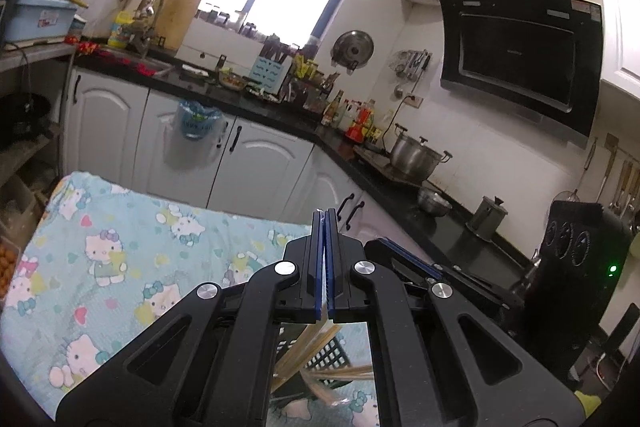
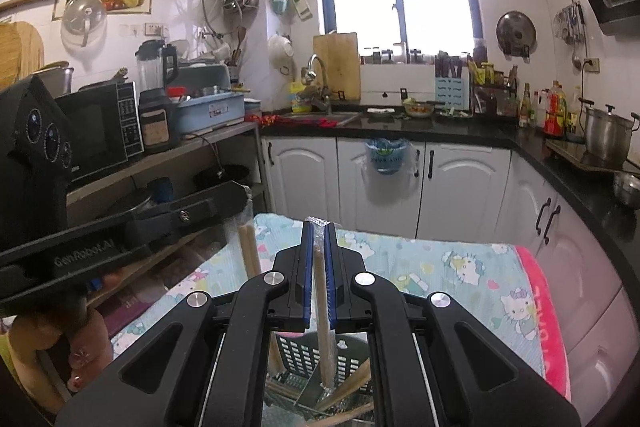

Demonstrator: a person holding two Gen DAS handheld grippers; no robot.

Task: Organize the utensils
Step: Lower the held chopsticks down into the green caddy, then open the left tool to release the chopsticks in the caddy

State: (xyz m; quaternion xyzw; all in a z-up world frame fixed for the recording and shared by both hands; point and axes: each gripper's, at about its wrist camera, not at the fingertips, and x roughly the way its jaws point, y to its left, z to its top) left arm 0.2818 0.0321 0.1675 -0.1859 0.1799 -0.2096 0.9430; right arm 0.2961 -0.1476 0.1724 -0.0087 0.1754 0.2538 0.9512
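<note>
My left gripper [image 1: 325, 213] is shut, with a sliver of clear wrapper pinched at its tip. Wooden chopsticks [image 1: 310, 345] hang below it, over a black perforated utensil holder [image 1: 332, 357]. In the right wrist view the left gripper [image 2: 240, 197] reaches in from the left, and a clear-wrapped chopstick pair [image 2: 248, 247] dangles from its tip. My right gripper [image 2: 319, 223] is shut on another wrapped chopstick pair [image 2: 320, 279], which stands upright and reaches down into the holder [image 2: 304, 351]. The right gripper [image 1: 400, 251] lies just right of the left one.
The holder stands on a table covered with a cartoon-cat cloth [image 1: 120, 247], with a pink towel [image 2: 548, 327] along its right edge. A hand [image 2: 80, 347] holds the left gripper. White cabinets [image 2: 460, 179] and a black counter lie beyond; a shelf with a microwave [image 2: 100, 131] is on the left.
</note>
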